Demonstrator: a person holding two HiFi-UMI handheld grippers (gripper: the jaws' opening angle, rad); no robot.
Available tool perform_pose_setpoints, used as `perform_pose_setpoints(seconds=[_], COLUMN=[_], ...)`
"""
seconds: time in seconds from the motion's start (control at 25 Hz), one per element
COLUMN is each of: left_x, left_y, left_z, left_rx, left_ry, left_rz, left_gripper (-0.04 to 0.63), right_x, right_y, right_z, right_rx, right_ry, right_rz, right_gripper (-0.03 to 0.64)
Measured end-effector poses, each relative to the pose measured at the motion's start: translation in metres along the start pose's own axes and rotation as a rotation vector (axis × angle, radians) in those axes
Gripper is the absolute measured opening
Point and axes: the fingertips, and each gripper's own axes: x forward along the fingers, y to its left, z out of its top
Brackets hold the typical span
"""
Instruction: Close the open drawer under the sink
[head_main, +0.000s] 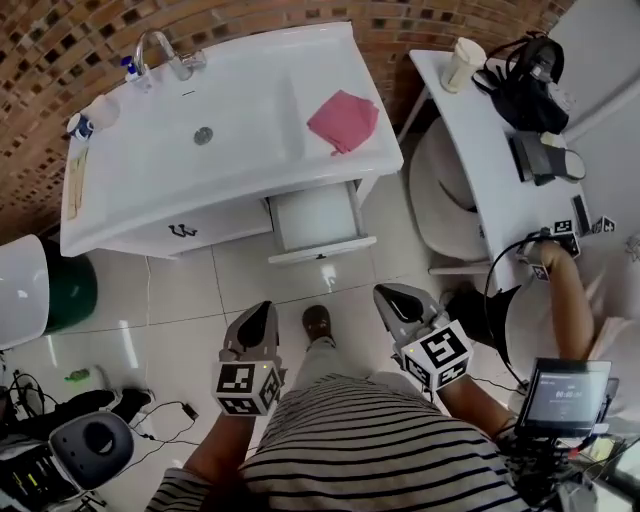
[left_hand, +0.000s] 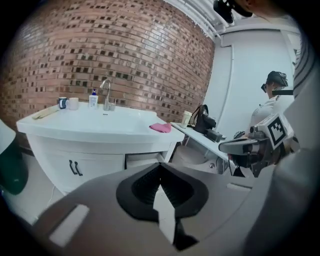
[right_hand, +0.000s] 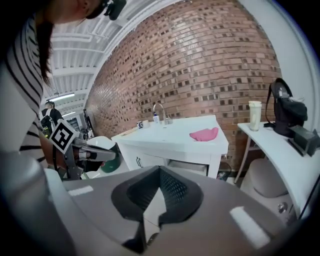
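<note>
While I stand well back from sink (head_main: 240, 115), drawer (head_main: 318, 222) juts open under its right end. My left hand-held gripper (head_main: 262, 310) and right hand-held gripper (head_main: 388, 295): jaws together, empty. Risk: off-centre push skews drawer, jams it; closed tips may slip off smooth front.

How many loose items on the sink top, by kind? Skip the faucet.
Pink cloth: 1
Small bottle: 1
Small cups (white, blue): 2
Tan flat item at left edge: 1
Total: 5
</note>
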Motion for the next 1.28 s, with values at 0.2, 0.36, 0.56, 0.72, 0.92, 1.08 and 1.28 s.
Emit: perform_pose_setpoints(seconds=[0.2,0.36,0.56,0.72,0.92,1.08,1.28], left_x=[0.053,0.087,0.127,0.164,0.184,0.18,0.175], left_y=[0.018,0.018,0.006,0.006,0.012,0.012,0.023], left_z=[-0.016,-0.042,-0.095,-0.133,-0.158,-0.169,-0.176], left_rx=[-0.002,0.016,-0.031,-0.027,-0.045,-0.056,-0.095], left_ry=[0.078,0.073,0.061,0.052,0.029,0.031,0.035], left_rz=[-0.021,-0.019,-0.043,-0.028,-0.015,-0.024,0.005], left_gripper=[0.015,0.015,0.017,0.017,0.017,0.016,0.016], right_x=[0.036,0.065,0.104,0.142,0.177,0.185,0.189], right_y=[-0.033,-0.045,-0.057,-0.066,-0.072,-0.078,-0.082], right_z=[-0.028,-0.059,-0.12,-0.163,-0.181,-0.185,-0.18], right_rx=[-0.028,-0.081,-0.106,-0.101,-0.084,-0.071,-0.05], right_ry=[0.084,0.099,0.103,0.075,0.017,-0.016,-0.045], right_rz=[-0.031,-0.019,-0.022,-0.034,-0.067,-0.118,-0.143], right_gripper=[0.002,0.002,0.002,0.002,0.002,0.002,0.002])
